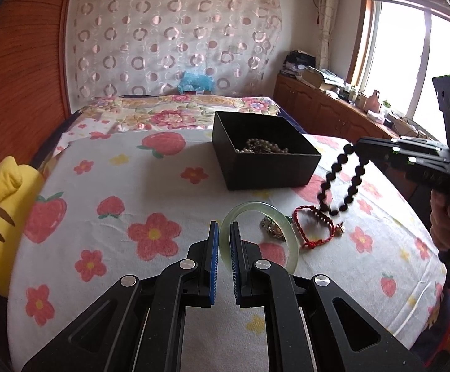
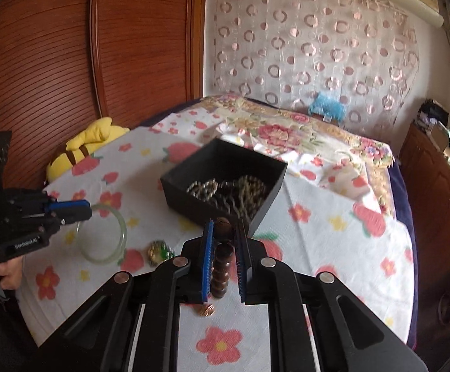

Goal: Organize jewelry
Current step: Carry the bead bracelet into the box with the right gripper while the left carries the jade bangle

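The dark bead bracelet (image 2: 222,266) is pinched by the right gripper (image 2: 224,266), low in the frame; the green bangle (image 1: 257,235) is pinched by the left gripper (image 1: 224,263). The beads could be dropped short of the black box (image 2: 225,183) if swung.

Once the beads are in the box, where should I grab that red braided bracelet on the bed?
Probably pinch the red braided bracelet on its bare near cord, coming from above. It lies flat on the bedsheet as an open loop, so one finger can drop inside. Avoid its clasp end.
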`<state>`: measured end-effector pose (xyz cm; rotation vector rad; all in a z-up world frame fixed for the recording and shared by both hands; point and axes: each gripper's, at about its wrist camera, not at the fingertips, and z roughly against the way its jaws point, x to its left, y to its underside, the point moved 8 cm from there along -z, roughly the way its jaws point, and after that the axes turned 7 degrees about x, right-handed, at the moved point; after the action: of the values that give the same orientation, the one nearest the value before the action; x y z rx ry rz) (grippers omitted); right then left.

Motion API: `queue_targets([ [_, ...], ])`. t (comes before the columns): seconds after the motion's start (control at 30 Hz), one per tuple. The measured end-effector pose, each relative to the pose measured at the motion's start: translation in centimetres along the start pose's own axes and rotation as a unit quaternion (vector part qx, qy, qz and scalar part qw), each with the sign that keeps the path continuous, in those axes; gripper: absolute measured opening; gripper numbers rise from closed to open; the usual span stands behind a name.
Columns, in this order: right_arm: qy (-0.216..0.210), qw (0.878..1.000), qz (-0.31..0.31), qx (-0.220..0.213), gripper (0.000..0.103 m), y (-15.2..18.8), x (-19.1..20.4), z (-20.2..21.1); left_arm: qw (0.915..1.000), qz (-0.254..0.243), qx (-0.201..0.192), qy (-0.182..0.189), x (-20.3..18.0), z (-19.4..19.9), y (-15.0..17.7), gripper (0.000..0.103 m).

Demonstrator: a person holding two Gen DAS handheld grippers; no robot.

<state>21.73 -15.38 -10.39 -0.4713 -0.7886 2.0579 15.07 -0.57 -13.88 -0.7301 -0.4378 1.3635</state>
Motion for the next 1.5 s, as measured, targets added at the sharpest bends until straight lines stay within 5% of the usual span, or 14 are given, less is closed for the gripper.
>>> queue_targets([
  [0.87,0.006,0.999,-0.022,-0.033,0.015,-9.0,-2.8,-1.7,0.9990,-0.023,-0.037,-0.005,-0.5,-0.1,-6.1,0.007],
  [1.5,-0.041,0.998,-0.046,0.009,0.016,-8.0,-1.8,-6.0,0.9987,-0.016,-0.043,-0.024,0.8,-1.7,-10.8,0.007],
])
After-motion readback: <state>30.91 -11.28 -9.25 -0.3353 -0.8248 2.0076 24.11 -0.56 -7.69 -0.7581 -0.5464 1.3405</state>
